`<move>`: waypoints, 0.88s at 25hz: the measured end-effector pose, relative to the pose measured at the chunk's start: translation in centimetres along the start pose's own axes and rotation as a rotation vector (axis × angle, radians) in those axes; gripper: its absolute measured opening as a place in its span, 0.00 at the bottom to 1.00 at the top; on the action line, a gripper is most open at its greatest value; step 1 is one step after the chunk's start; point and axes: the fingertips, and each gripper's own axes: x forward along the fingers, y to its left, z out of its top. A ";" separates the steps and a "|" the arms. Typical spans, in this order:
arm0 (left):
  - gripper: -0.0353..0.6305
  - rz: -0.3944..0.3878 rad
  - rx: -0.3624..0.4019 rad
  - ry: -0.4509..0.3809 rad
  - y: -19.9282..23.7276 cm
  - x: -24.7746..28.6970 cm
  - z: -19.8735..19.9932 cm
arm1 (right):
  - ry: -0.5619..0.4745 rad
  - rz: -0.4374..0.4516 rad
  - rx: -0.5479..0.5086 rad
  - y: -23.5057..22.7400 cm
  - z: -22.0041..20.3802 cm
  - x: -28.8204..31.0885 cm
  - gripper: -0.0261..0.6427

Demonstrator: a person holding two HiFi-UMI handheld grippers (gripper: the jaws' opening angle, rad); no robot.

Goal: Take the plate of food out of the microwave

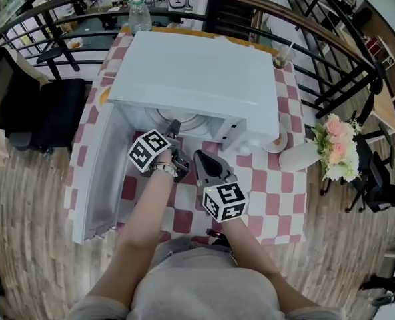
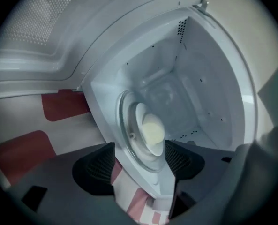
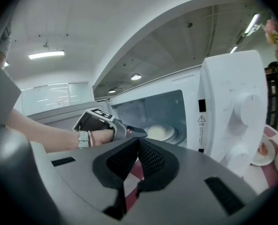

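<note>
White plate of food (image 2: 150, 130): on the glass turntable (image 2: 123, 125) inside the microwave (image 1: 197, 72) cavity.
Microwave: white, on the bench's red-and-white checked cloth (image 1: 277, 192); door (image 1: 97, 179) swung open to the left.
Left gripper (image 1: 173, 127): at the cavity mouth, jaws apart, plate in line between them; contact cannot be determined.
Right gripper (image 3: 138, 146): in front of the microwave, above the cloth, jaws together, nothing held.

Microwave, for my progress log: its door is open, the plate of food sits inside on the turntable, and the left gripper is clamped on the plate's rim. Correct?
Not quite. The left gripper is not clamped on the rim: the left gripper view shows its jaws apart at the mouth of the microwave, the plate of food beyond them. The rest holds.
</note>
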 end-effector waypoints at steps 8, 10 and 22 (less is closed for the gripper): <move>0.53 0.183 -0.112 0.003 1.4 1.5 0.3 | 0.020 -0.073 0.019 -2.1 -1.1 0.0 0.07; 0.54 0.212 -0.150 0.023 1.5 1.7 -0.2 | 0.023 -0.079 0.020 -2.4 -1.2 0.0 0.07; 0.57 0.257 -0.269 0.031 3.0 3.7 -0.2 | 0.037 -0.110 0.025 -3.7 -1.6 0.0 0.07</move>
